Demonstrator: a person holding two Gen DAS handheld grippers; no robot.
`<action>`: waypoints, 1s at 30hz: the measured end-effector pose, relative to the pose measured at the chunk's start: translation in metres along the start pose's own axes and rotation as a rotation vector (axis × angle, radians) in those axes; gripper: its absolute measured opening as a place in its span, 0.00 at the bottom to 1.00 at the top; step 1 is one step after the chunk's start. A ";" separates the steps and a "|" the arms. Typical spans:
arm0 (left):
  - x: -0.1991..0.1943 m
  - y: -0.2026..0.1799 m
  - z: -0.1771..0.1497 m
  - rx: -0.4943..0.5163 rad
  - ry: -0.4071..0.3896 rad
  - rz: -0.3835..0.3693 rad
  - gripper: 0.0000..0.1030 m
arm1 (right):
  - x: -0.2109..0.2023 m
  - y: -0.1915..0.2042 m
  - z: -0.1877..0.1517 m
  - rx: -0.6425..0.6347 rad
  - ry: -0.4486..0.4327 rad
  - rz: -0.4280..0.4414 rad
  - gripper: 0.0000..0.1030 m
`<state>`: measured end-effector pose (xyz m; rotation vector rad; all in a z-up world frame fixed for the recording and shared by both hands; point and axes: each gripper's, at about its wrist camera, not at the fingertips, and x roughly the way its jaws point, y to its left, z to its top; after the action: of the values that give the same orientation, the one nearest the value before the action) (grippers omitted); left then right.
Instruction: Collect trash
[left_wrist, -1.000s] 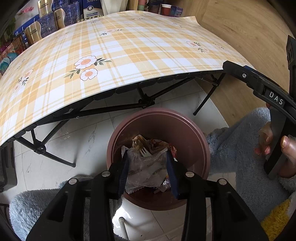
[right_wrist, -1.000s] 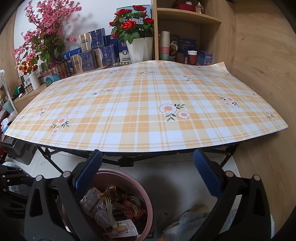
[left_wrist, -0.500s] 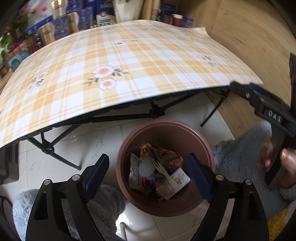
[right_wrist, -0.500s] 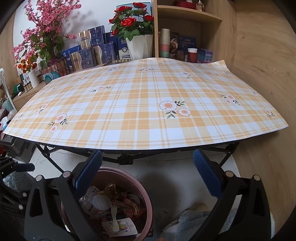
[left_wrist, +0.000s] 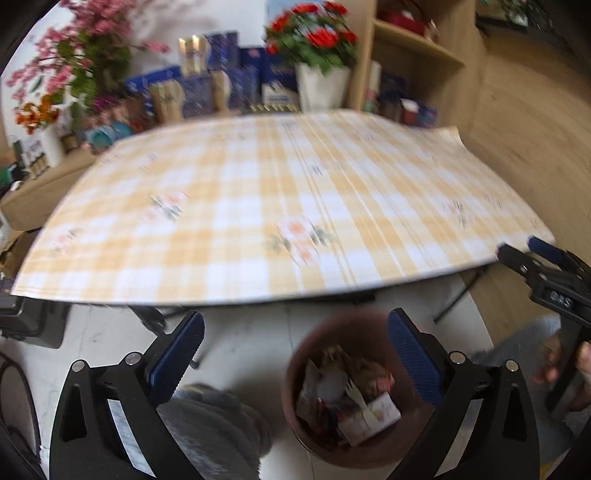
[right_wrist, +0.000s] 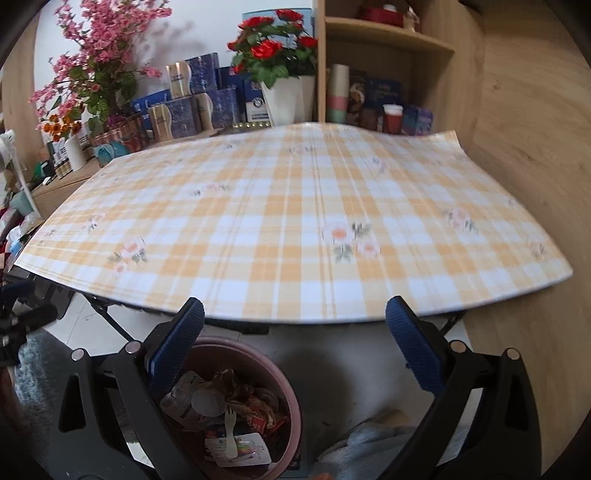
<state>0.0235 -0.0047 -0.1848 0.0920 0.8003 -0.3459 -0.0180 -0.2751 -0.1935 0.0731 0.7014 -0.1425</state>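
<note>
1. Left wrist view: the left gripper (left_wrist: 295, 350) is hanging above the floor with its jaws spreading apart, nothing between the blue pads (left_wrist: 177, 354).
2. The bin (left_wrist: 291, 398) is standing on the pale floor below and between the fingers, just in front of the table (left_wrist: 280, 206).
3. The trash (left_wrist: 347, 391) is lying inside the bin: wrappers, a white fork and a small card packet.
4. The whole view is smearing with blur; the plaid tabletop is lying bare.
5. At the right edge a hand (left_wrist: 569, 365) is gripping the handle of the right gripper (left_wrist: 532, 258).
6. Right wrist view: the right gripper (right_wrist: 295, 343) is holding its jaws spread wide and empty, over the table's near edge (right_wrist: 295, 229).
7. The bin (right_wrist: 291, 413) is sitting low on the left, partly behind the left finger, with the trash (right_wrist: 229, 417) filling it; a fork and a lid are lying on top.
8. Flowers (right_wrist: 273, 48) and boxes are crowding the shelf behind the table.
</note>
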 end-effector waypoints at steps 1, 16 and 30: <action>-0.006 0.004 0.009 -0.014 -0.017 0.016 0.94 | -0.005 0.000 0.009 -0.010 -0.005 0.002 0.94; -0.144 -0.003 0.114 0.030 -0.384 0.106 0.94 | -0.116 0.013 0.121 -0.084 -0.204 -0.023 0.94; -0.182 -0.011 0.117 0.076 -0.423 0.110 0.94 | -0.148 0.020 0.129 -0.064 -0.233 -0.008 0.94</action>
<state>-0.0169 0.0090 0.0277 0.1289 0.3620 -0.2785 -0.0438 -0.2543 0.0011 -0.0082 0.4736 -0.1338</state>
